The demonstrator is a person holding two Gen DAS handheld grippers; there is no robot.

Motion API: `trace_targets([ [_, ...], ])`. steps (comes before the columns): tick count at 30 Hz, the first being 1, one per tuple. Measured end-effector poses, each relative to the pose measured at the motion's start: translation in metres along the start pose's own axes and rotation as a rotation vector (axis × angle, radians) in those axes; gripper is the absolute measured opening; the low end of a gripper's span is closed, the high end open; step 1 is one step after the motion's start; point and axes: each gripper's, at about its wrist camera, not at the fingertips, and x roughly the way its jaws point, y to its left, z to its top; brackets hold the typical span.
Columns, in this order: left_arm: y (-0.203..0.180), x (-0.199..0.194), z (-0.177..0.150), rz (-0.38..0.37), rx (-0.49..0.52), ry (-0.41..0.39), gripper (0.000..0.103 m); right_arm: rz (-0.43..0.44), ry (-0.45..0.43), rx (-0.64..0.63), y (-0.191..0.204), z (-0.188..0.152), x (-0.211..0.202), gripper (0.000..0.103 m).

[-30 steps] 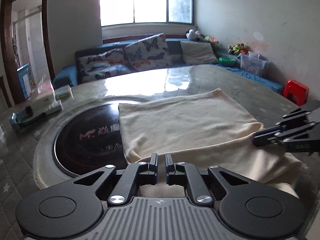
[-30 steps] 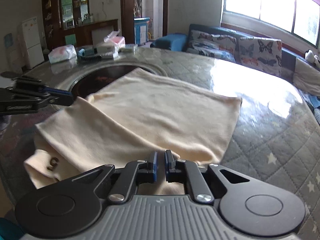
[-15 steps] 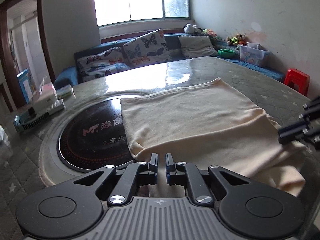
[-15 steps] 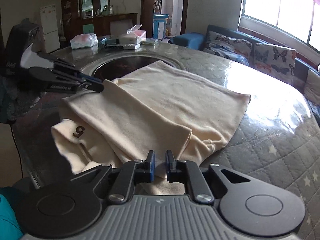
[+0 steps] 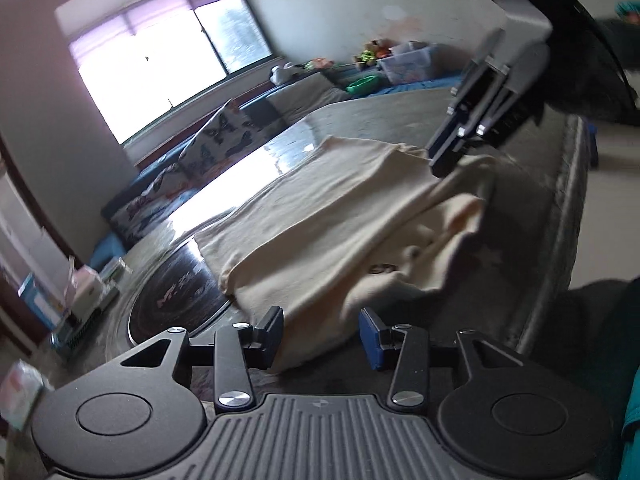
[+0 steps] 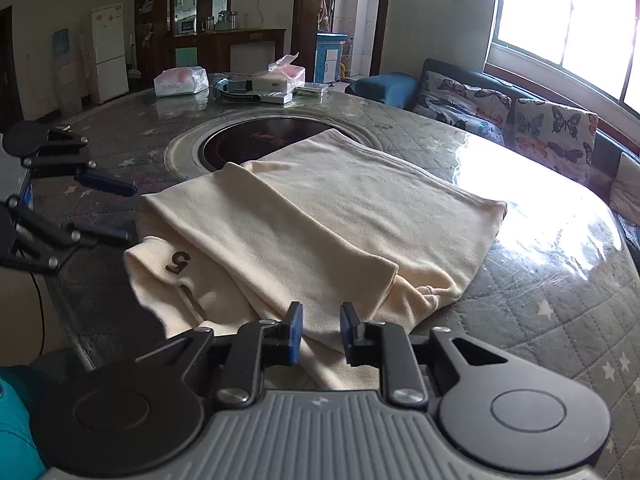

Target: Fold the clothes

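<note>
Writing: a dark "5" (image 6: 179, 261) was printed on the cream garment (image 6: 340, 216); the red lettering on the black round inset (image 6: 256, 140) could not be read.
Garment: lay folded on the quilted tabletop (image 6: 540, 300), its far edge over the inset.
Left claw (image 5: 322, 334): had just been opening, jaws apart, cloth edge between them, not pinched.
Right claw (image 6: 320, 330): had just been opening, a narrow gap over the near hem.
Right view only: tissue packs (image 6: 182, 80), white fridge (image 6: 106, 52).
Left view only: clear storage bin (image 5: 406, 64), contents unclear.
</note>
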Motion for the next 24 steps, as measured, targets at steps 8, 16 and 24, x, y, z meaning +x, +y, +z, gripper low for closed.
trace_targets([
  [8,-0.020,0.016,0.000,-0.020,0.070,-0.054,0.036,0.003,0.013,-0.077,0.016,-0.006,-0.014,0.036],
  [16,0.011,0.020,0.021,-0.050,-0.108,-0.100,0.009,0.022,0.039,-0.212,0.032,-0.018,-0.023,0.052],
  [24,0.043,0.036,0.040,-0.076,-0.237,-0.111,0.009,0.018,-0.019,-0.308,0.040,-0.014,-0.004,0.058],
])
